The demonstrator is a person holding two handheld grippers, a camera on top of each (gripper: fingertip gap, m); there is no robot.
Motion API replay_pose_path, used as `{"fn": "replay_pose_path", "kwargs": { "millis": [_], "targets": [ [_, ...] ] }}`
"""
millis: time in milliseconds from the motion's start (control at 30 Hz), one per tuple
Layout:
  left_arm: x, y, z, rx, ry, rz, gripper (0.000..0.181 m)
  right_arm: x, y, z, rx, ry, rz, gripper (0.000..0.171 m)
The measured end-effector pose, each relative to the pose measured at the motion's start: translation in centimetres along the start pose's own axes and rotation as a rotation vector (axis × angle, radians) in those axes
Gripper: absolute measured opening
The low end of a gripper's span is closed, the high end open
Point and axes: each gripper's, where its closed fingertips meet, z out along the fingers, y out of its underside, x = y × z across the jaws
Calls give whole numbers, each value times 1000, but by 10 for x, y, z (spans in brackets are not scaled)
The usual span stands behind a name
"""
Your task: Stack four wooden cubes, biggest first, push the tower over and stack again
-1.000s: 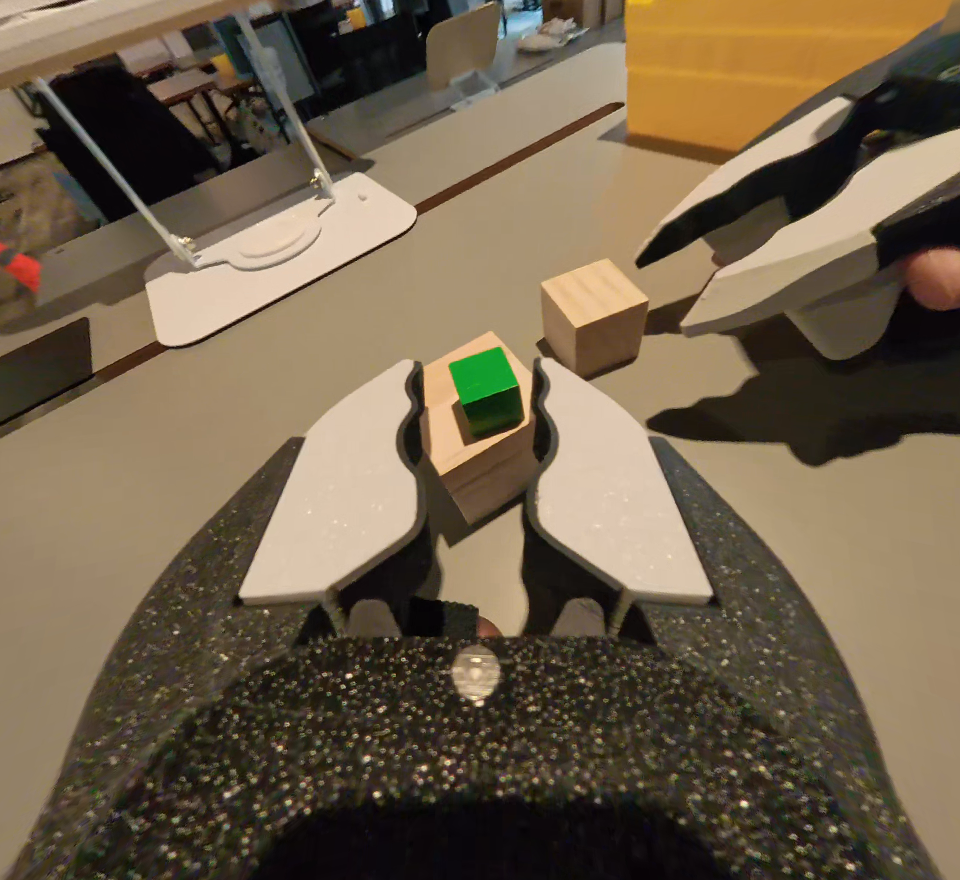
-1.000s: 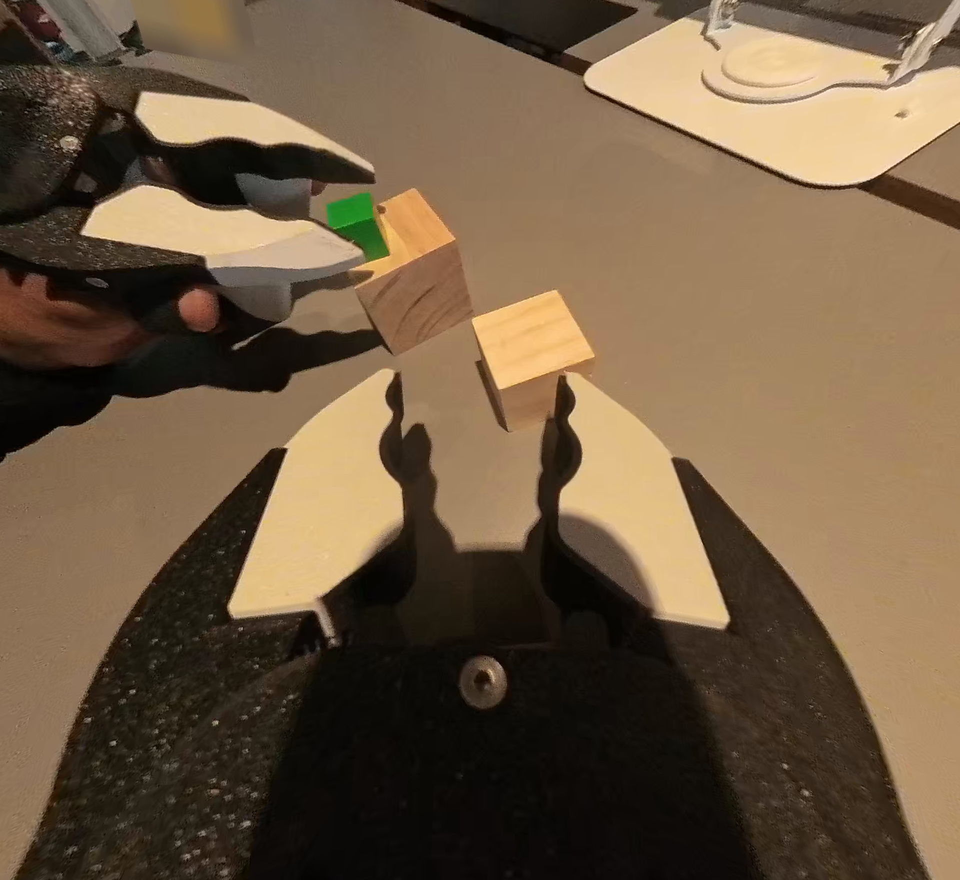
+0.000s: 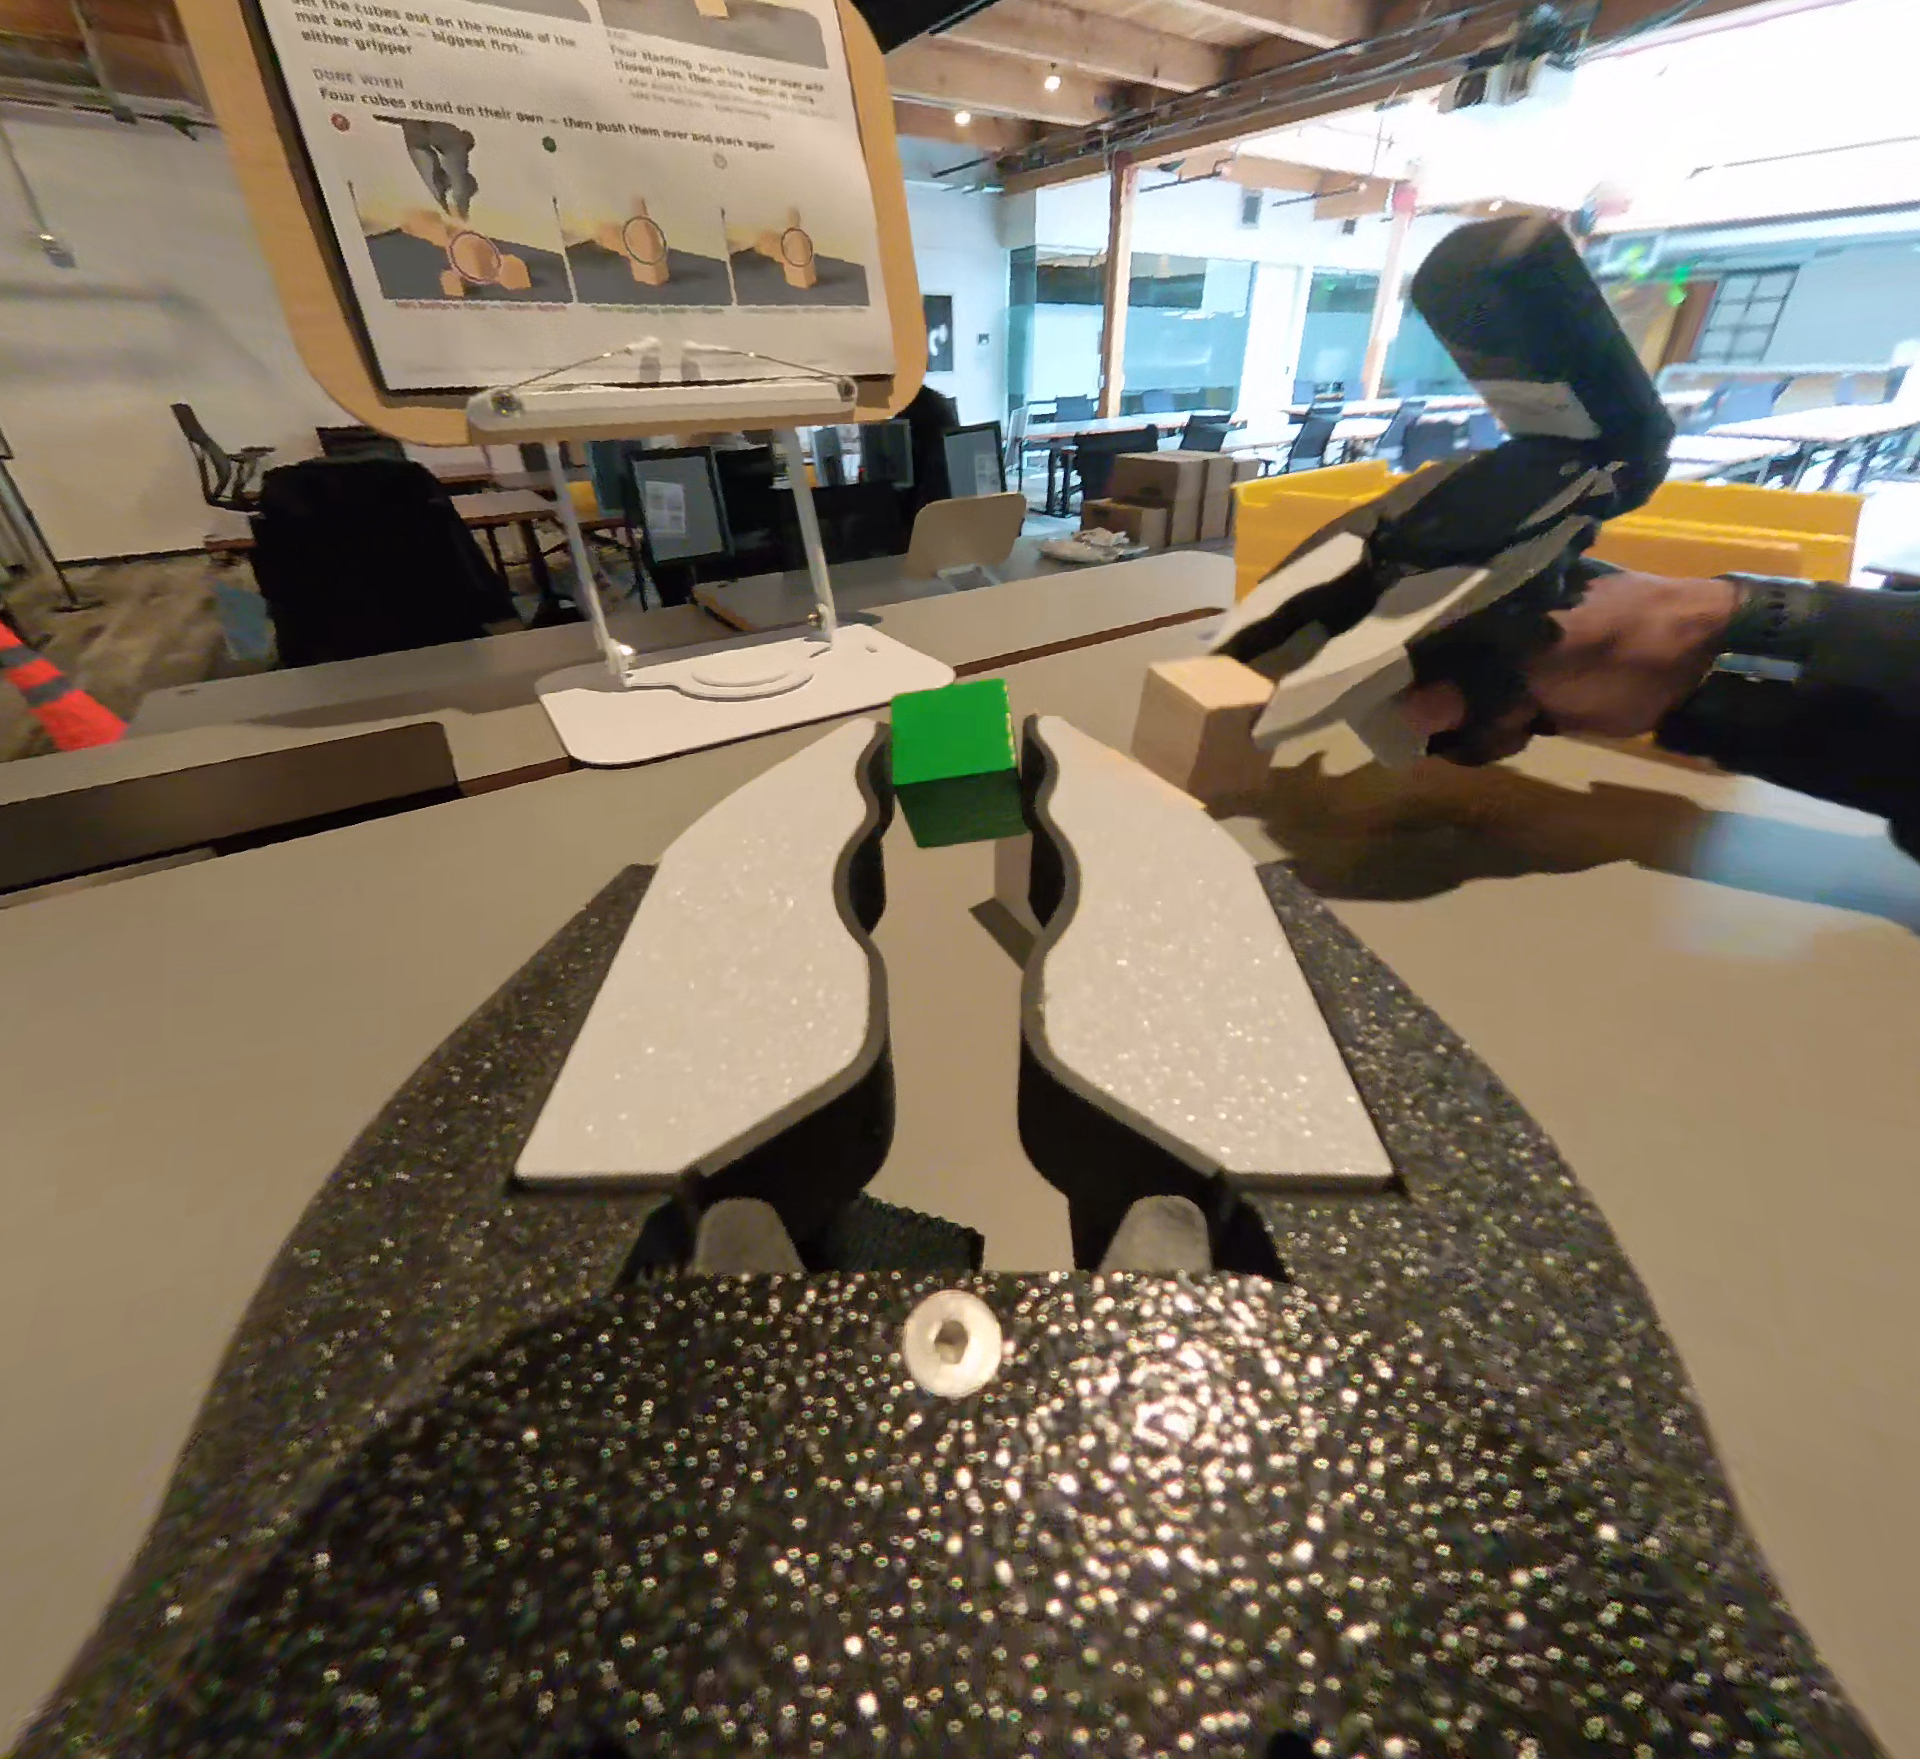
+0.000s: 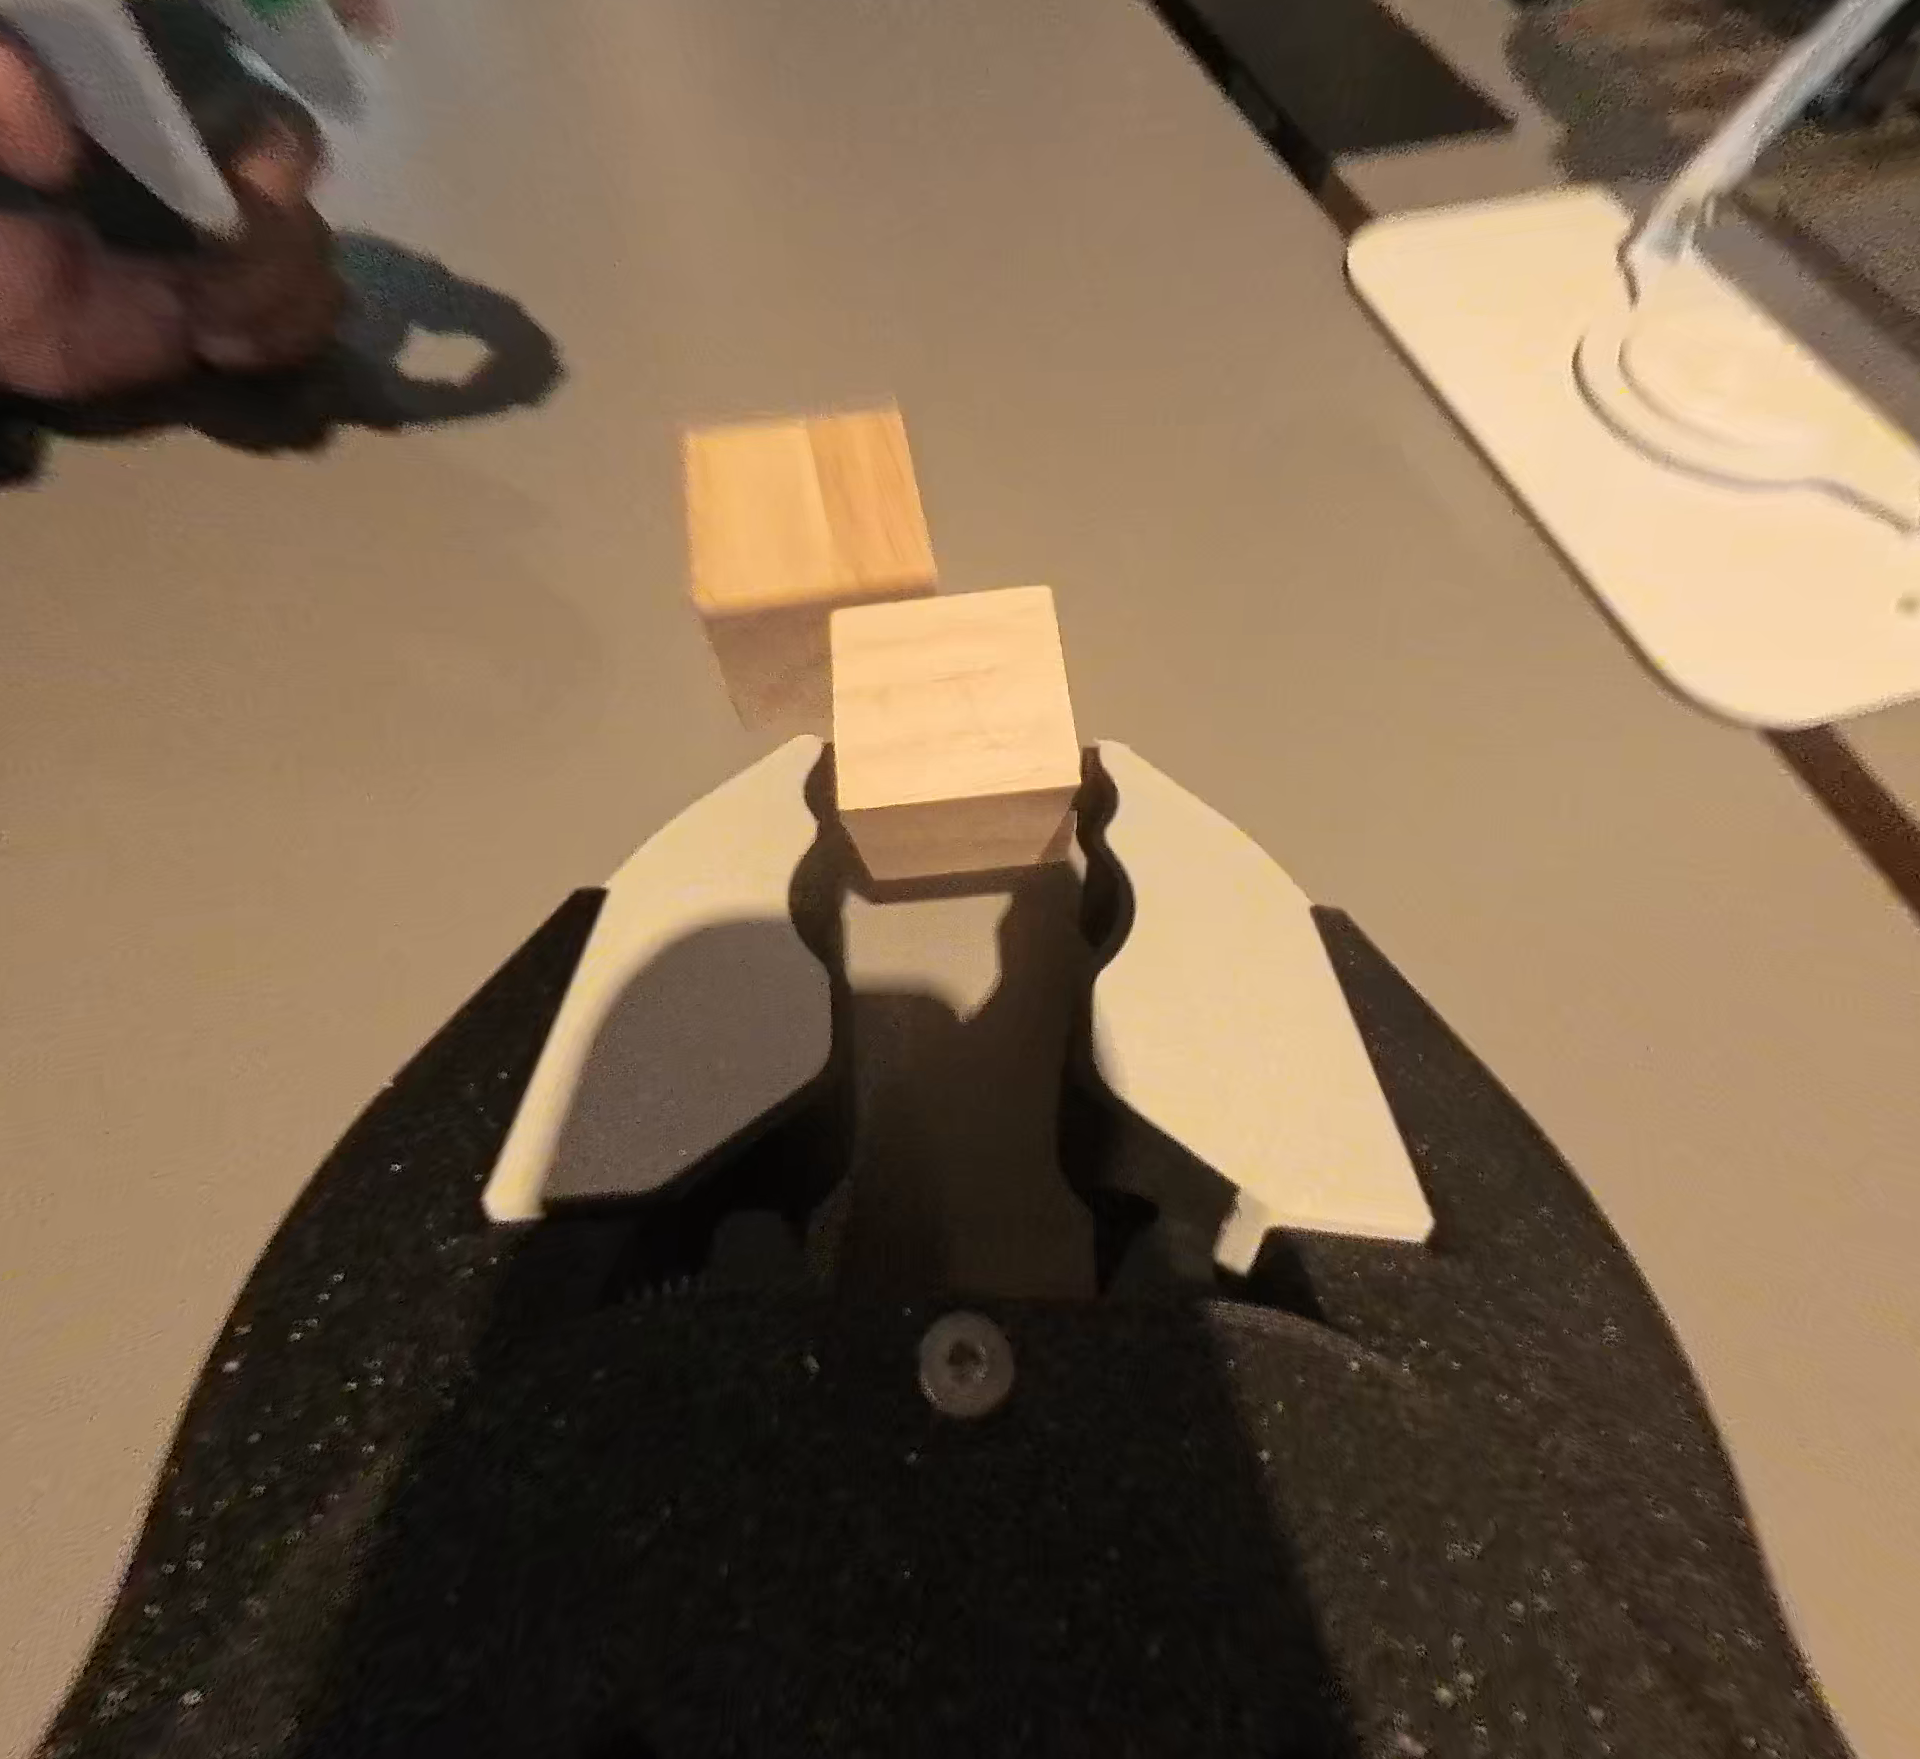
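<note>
Our left gripper (image 3: 958,753) has the small green cube (image 3: 954,760) pinched between its fingertips and lifted clear of the grey table (image 3: 312,961). Over on the right, our right gripper (image 4: 954,779) is closed on a light wooden cube (image 4: 951,710), gripped at the very tips and carried above the tabletop. Just beyond it, the larger wooden cube (image 4: 805,514) sits on the table by itself; in the left wrist view that same block (image 3: 1195,722) peeks out beside the right gripper's white fingers (image 3: 1340,639). Behind the green cube stands a white-based stand (image 3: 748,686) holding an instruction sheet (image 3: 561,109), with yellow bins (image 3: 1714,525) at the back right.
</note>
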Motion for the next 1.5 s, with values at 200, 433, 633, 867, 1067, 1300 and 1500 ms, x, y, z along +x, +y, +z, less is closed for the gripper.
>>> {"fn": "replay_pose_path", "kwargs": {
  "millis": [200, 433, 633, 867, 1067, 1300, 1500],
  "targets": [
    [-3, -3, -3, 21, 55, -94, 22, -30, -49, 12, 16, -100, -57, 45],
    [-1, -4, -4, 28, 77, -100, 22, -32, -42, 38, -33, -89, 12, 45],
    [-3, 0, -1, 2, 75, -117, 22, -30, -53, 37, 1, -68, 47, 45],
    [-5, -1, -2, 9, 76, -133, 22, -30, -47, 47, -55, -55, 36, 45],
    [-4, 0, -1, -1, 73, -121, 22, -30, -47, 47, -64, -50, 35, 45],
    [-1, 1, -1, -8, 75, -105, 22, -32, -48, 48, -55, -49, 27, 45],
    [-2, 0, -1, -3, 75, -106, 22, -33, -49, 48, -47, -62, 27, 45]
  ]
}}
